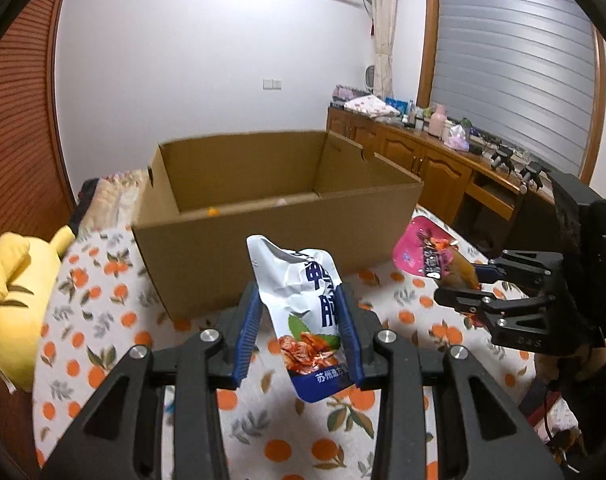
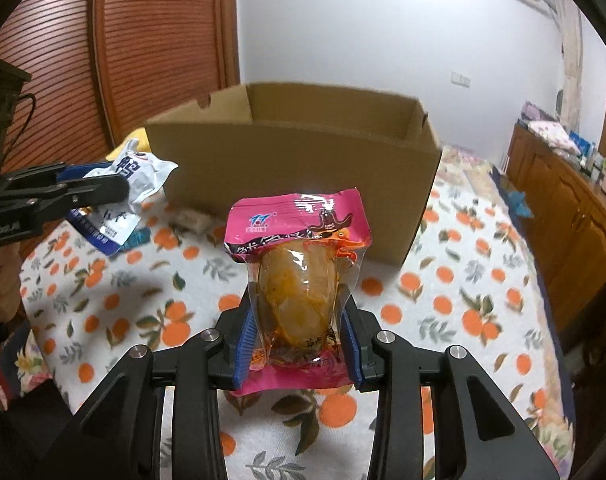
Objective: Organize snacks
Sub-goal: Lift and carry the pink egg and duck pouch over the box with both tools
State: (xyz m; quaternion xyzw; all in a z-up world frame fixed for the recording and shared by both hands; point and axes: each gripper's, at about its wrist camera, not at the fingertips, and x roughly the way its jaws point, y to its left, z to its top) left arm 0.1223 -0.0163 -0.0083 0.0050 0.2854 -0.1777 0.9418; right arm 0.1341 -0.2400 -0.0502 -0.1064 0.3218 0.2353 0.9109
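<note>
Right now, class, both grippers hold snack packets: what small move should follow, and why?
Probably carry the white-and-blue foil snack packet, clamped in the left gripper, forward over the open brown cardboard box, since it sits just short of the near wall.

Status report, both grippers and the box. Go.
Left gripper shut on white-and-blue snack pouch. Right gripper shut on pink snack pack. Cardboard box open ahead, path unobstructed.

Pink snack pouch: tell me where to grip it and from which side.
Grip the pink snack pouch low on its clear, bulging middle, coming from below its bottom seal with a finger on each side edge. The flat pink header is floppy; the filled body gives firm purchase. The right tool holds it just so, header toward the cardboard box.
</note>
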